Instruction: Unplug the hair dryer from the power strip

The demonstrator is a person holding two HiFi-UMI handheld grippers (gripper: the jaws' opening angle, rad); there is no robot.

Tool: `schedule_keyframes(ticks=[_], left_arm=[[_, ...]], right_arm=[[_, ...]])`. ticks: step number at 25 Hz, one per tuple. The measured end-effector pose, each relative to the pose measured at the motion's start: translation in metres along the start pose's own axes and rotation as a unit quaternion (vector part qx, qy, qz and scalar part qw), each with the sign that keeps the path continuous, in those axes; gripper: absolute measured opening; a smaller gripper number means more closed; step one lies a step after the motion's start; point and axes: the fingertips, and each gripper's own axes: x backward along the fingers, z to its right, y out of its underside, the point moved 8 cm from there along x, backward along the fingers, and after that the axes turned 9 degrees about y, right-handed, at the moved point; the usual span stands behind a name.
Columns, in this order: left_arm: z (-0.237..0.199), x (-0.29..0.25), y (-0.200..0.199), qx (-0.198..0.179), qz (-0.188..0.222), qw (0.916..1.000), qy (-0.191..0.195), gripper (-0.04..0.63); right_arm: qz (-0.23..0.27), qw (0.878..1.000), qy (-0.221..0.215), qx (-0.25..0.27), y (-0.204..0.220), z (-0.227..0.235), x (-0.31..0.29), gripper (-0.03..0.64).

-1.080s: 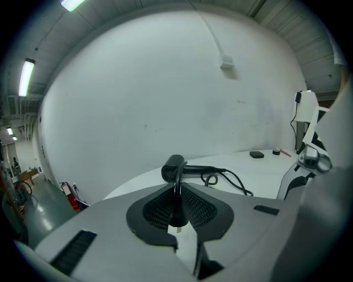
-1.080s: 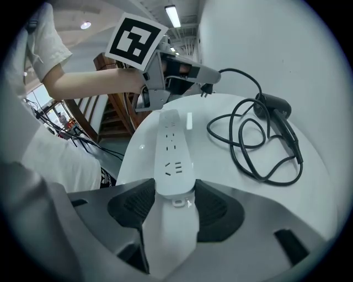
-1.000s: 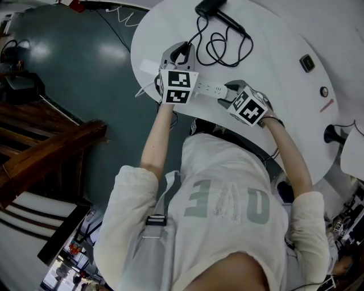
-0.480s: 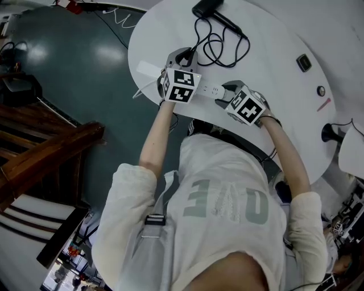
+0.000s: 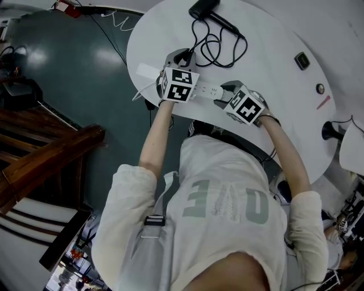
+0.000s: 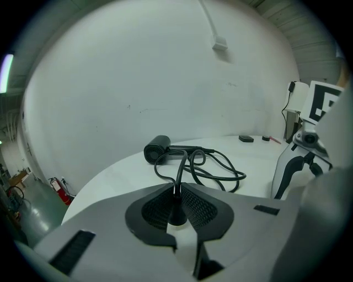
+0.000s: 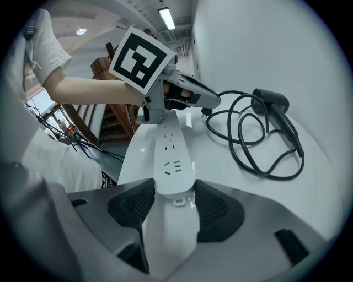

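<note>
A white power strip (image 5: pixel 206 90) lies near the front edge of the round white table (image 5: pixel 273 74). My right gripper (image 5: pixel 223 92) is shut on its near end; in the right gripper view both pads press the strip's (image 7: pixel 172 154) sides at my right gripper (image 7: pixel 175 198). At the strip's far end my left gripper (image 5: pixel 183 57) is shut on the black plug (image 6: pixel 176 212). From the plug the black cord (image 6: pixel 212 172) coils back to the black hair dryer (image 6: pixel 158 148), which lies further off on the table (image 5: pixel 206 8). The jaws hide whether the plug sits in the socket.
A small black block (image 5: pixel 301 61), a round knob (image 5: pixel 320 88) and a red pen (image 5: pixel 325 103) lie on the table's right side. A white card (image 5: pixel 147 71) lies by the left rim. Wooden stairs (image 5: pixel 45 153) stand beyond the table's left edge.
My left gripper has sunk a little with the plug still between its jaws. The right gripper has kept still on the strip.
</note>
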Motion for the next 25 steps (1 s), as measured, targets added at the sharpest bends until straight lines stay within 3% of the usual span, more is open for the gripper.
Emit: schedule_keyframes(ticks=[5,8,17,20,25], left_arm=[[0.0,0.003,0.0,0.006,0.017,0.9998,0.0,0.051],[0.0,0.002,0.001,0.016,0.021,0.9996,0.006,0.107],[0.004,0.01,-0.005,0.024,0.035,0.9991,0.004,0.11],[0.004,0.02,-0.015,0.033,0.055,0.9979,-0.008,0.108],[0.009,0.032,-0.036,0.019,0.078,0.9966,-0.02,0.045]], right_arm=[[0.001,1.0,0.003,0.0,0.001,0.0,-0.001,0.236],[0.001,1.0,0.001,-0.004,0.001,-0.001,0.0,0.236],[0.01,1.0,0.003,-0.019,0.004,0.001,-0.003,0.239],[0.009,0.999,-0.005,-0.041,0.008,0.003,-0.005,0.242],[0.013,0.998,0.001,-0.056,0.006,-0.001,-0.003,0.245]])
